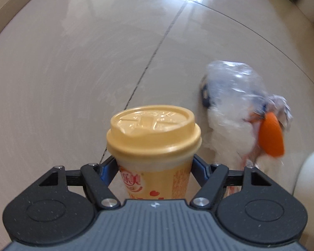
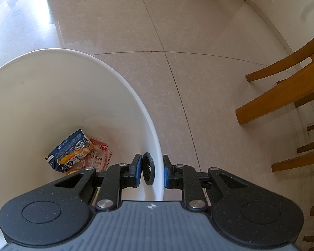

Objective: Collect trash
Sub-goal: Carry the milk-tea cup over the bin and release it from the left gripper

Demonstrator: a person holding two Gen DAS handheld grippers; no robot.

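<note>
- Underneath everything lies the pale tiled floor (image 2: 198, 41), glossy with window glare; wooden chair legs (image 2: 282, 96) cross the right side of the right wrist view.
- Next in size, a white bin (image 2: 106, 79) fills the left half of that view. At its bottom lie a blue drink carton (image 2: 70, 149) and a red-printed wrapper (image 2: 100, 154), so part of the collecting looks done.
- The right hand-held gripper (image 2: 150, 170), at lower centre, is pinched narrow on the bin's wall, with a black disc (image 2: 148, 168) on the inside of the wall against its left pad; it seems to be steadying the bin.
- In the left wrist view a crushed clear plastic bottle with an orange cap (image 1: 230, 96) lies on the floor at centre right, blurred and apart from the cup; it appears to be trash left to pick up.
- The left hand-held gripper (image 1: 155, 167), at lower centre, holds a milk tea cup (image 1: 155, 146) around its body, just under the lid.
- That cup is yellow-orange paper with red hearts and a logo, topped by a tan plastic lid pressed fully on; it stands upright, undented. It has yet to go into the bin.
</note>
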